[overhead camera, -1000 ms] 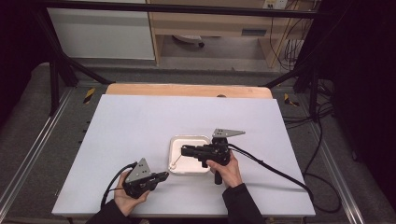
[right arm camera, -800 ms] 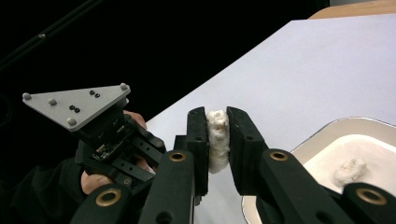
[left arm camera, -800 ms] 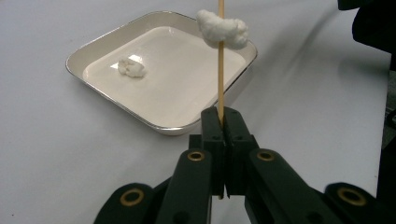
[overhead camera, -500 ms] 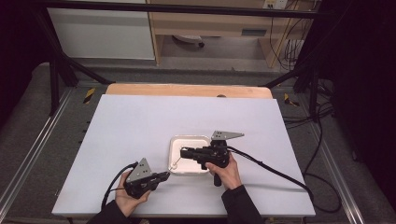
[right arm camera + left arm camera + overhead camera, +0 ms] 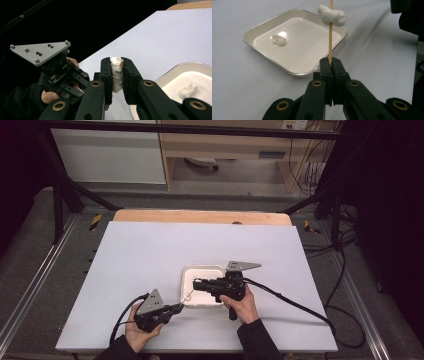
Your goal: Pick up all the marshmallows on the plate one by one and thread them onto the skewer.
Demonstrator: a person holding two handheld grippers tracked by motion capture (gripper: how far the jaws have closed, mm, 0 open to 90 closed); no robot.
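My left gripper [image 5: 331, 62] is shut on a thin wooden skewer [image 5: 330, 40] that stands up from its jaws. A white doughy lump [image 5: 332, 15] is threaded on the skewer near its top. Beyond it lies a square white tray [image 5: 262, 26] with another small white lump [image 5: 279, 39] inside. My right gripper [image 5: 116, 61] is shut on a white lump [image 5: 117, 76], held above the tray's corner [image 5: 172, 70]. In the high view the left gripper [image 5: 179, 306] is at the tray's near left corner and the right gripper [image 5: 196, 283] reaches over the tray [image 5: 202, 270].
The tray sits on a wide white table top [image 5: 150, 250] with a wooden strip [image 5: 200, 216] along the far edge. A black cable [image 5: 295, 302] trails from the right gripper across the table. Dark frame posts stand at the sides.
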